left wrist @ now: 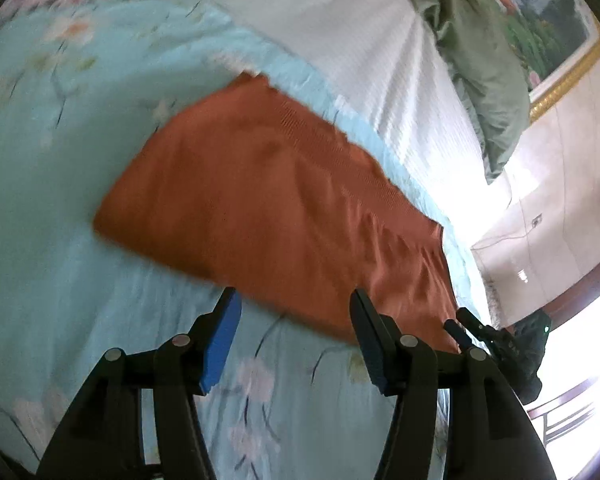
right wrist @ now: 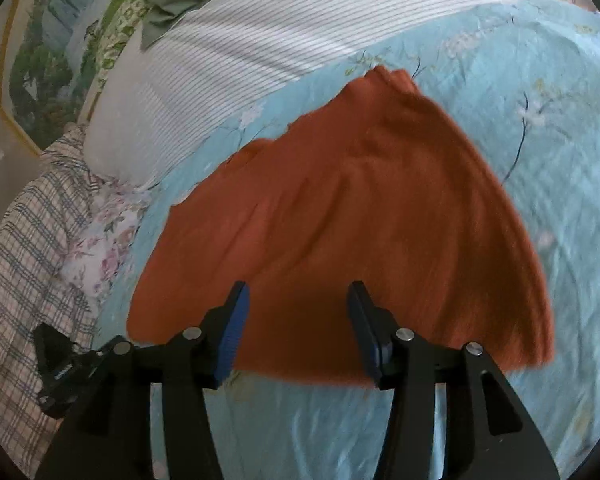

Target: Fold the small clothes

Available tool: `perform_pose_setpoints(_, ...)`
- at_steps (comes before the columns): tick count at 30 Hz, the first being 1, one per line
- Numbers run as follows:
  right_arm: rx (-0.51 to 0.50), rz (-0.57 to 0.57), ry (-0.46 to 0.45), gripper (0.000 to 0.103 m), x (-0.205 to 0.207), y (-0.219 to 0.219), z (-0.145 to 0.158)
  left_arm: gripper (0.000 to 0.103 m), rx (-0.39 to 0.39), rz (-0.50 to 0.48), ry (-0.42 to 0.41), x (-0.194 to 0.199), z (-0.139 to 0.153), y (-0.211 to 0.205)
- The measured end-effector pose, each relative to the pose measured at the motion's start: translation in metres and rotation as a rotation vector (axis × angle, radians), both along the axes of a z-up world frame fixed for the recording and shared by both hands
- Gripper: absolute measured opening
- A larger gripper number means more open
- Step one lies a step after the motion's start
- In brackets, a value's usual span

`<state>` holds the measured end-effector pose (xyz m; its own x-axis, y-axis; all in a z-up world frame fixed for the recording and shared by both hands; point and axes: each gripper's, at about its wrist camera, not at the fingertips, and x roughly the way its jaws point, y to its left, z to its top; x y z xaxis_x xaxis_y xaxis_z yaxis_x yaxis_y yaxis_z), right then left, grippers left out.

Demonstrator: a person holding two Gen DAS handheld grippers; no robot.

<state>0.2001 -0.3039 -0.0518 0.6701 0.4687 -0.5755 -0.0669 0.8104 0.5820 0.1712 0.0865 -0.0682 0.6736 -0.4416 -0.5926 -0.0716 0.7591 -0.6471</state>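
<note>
Orange-brown garment [left wrist: 268, 208] lies flat on the light blue floral bedspread [left wrist: 40, 160], near its far edge by the white striped sheet [left wrist: 340, 32]. Left gripper [left wrist: 296, 300]: jaws apart, nothing between the pads, hovering over the garment's near edge. Right gripper [right wrist: 298, 292]: jaws apart, empty, above the garment's near edge. Both views blurred.

Garment [right wrist: 340, 220] spread flat on the quilt [right wrist: 540, 160] atop the bed. Striped sheet [right wrist: 260, 40] behind the quilt, pillow [right wrist: 168, 4] beyond that. Checked cloth [right wrist: 24, 260] left of the quilt in right-wrist view.
</note>
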Motion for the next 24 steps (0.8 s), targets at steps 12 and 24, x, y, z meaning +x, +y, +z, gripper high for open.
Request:
perform_pose_setpoints(12,0.019,0.036,-0.007,0.068,-0.018,0.016,0.006,0.058,-0.150,0.151,0.053,0.038,-0.032,0.017)
perform_pose_setpoints(24,0.005,-0.003,0.030,0.069,-0.004,-0.005,0.006,0.016,-0.136,0.262,0.034,0.085,-0.028,0.043)
